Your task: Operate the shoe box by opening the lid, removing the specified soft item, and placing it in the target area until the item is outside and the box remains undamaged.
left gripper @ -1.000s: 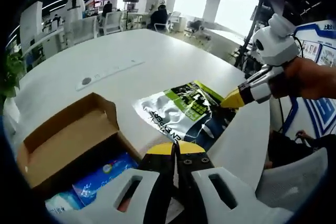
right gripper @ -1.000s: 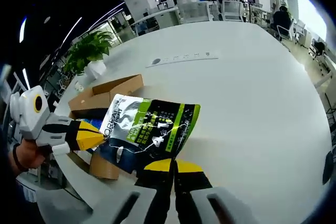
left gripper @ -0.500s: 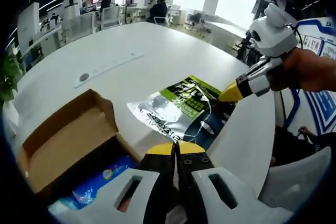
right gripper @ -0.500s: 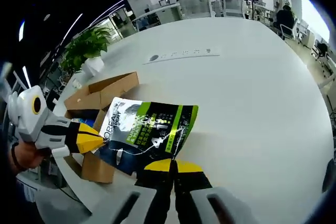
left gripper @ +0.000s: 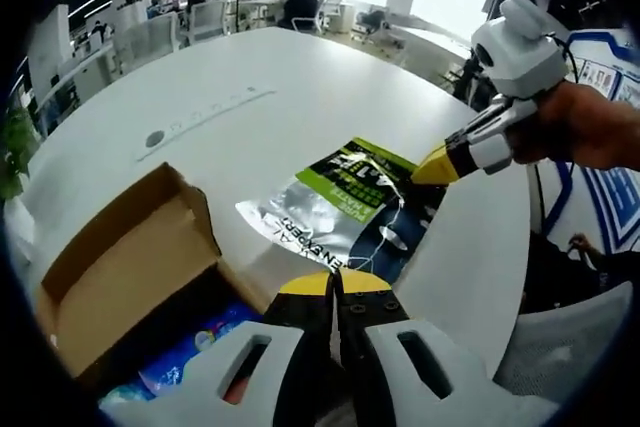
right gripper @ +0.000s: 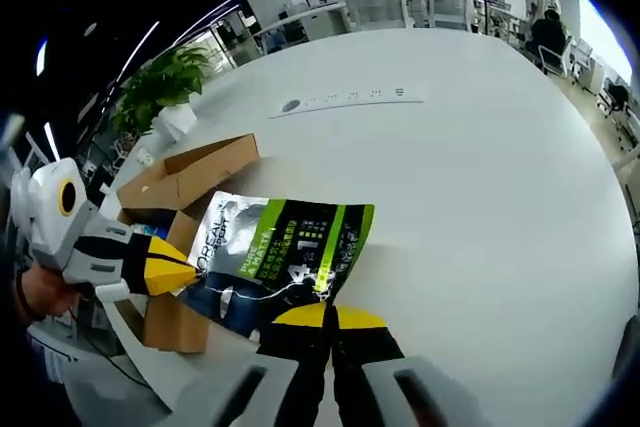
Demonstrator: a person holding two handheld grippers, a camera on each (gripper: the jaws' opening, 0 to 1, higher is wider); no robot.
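A soft pouch (left gripper: 345, 209), silver, green and dark blue, hangs stretched between my two grippers just above the white table (left gripper: 280, 77). My left gripper (left gripper: 335, 285) is shut on its near edge. My right gripper (left gripper: 432, 169) comes in from the right, shut on its far corner. In the right gripper view the pouch (right gripper: 285, 252) spreads ahead of my right gripper (right gripper: 330, 317), and the left gripper (right gripper: 178, 277) pinches its left edge. The open cardboard shoe box (left gripper: 120, 267) sits left of the pouch, with blue packets (left gripper: 200, 342) inside.
A flat socket strip (right gripper: 350, 99) is set into the table beyond the box (right gripper: 190, 169). A potted plant (right gripper: 165, 87) stands past the table's edge. A person's hand (left gripper: 590, 132) holds the right gripper. Desks, chairs and people fill the far background.
Both grippers keep their hold on the pouch. The pouch has drifted slightly off the box, so more of the box flap shows in the right gripper view.
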